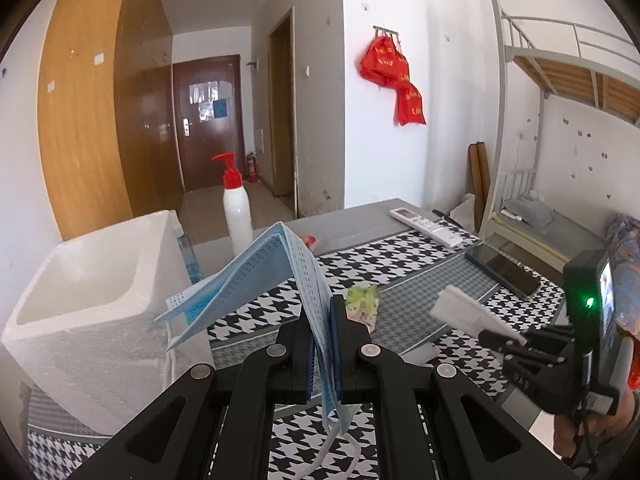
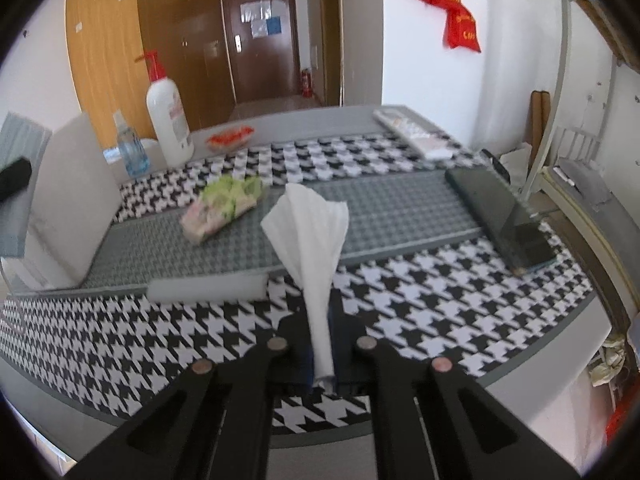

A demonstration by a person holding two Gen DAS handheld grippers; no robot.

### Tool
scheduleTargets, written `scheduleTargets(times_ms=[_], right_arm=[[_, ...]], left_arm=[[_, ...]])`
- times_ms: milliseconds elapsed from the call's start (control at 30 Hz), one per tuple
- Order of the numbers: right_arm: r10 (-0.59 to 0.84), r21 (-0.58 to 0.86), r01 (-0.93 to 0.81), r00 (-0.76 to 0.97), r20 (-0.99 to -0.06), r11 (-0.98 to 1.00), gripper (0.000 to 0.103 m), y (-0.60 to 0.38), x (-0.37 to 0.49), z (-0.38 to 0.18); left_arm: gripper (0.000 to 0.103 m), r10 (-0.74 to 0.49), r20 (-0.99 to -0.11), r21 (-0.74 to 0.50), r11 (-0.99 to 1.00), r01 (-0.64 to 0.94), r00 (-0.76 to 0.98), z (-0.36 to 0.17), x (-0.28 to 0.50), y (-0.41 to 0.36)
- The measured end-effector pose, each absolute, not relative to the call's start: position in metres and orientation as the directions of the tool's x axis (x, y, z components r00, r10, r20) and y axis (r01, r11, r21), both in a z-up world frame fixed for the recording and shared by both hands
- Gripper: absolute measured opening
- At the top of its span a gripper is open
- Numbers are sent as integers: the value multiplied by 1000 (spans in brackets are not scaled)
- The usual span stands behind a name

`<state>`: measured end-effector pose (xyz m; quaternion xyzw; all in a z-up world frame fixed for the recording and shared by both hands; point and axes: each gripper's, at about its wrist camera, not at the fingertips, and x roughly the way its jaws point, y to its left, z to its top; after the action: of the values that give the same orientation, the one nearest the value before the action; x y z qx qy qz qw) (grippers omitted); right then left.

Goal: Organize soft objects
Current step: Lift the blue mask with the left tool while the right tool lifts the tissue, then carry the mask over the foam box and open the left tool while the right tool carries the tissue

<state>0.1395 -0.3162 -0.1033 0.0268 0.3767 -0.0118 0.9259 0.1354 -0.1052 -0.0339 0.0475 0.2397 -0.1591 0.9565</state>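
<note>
A blue pleated face mask [image 1: 272, 276] hangs folded from my left gripper [image 1: 322, 312], which is shut on its edge, just right of the white foam box [image 1: 92, 312]. One ear loop dangles below the jaws. My right gripper [image 2: 320, 312] is shut on a white tissue [image 2: 312, 224] that fans out above the fingers, over the houndstooth tablecloth [image 2: 420, 292]. In the left wrist view the right gripper [image 1: 496, 340] and its tissue [image 1: 464, 308] show at the right. A green and pink tissue pack [image 2: 224, 208] lies on the grey stripe ahead.
The foam box [image 2: 68, 200] stands at the table's left. Behind it are a white pump bottle [image 2: 168, 120] and a small blue bottle [image 2: 130, 152]. A white foam strip [image 2: 208, 290], a phone [image 2: 500, 216], a remote [image 2: 412, 132] and a red packet [image 2: 230, 138] lie on the cloth.
</note>
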Motion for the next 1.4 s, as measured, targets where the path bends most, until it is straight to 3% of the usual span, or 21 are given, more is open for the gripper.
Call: scheduleTargets(times_ms=[833, 1400], right_arm=[[83, 63, -57, 831, -550, 996, 8, -284, 133, -32], [124, 47, -116, 857, -500, 992, 8, -260, 157, -4]], left_arm=[[7, -279, -390, 12, 951, 308, 878, -3, 127, -82], [8, -249, -357, 26, 961, 276, 900, 6, 140, -75]])
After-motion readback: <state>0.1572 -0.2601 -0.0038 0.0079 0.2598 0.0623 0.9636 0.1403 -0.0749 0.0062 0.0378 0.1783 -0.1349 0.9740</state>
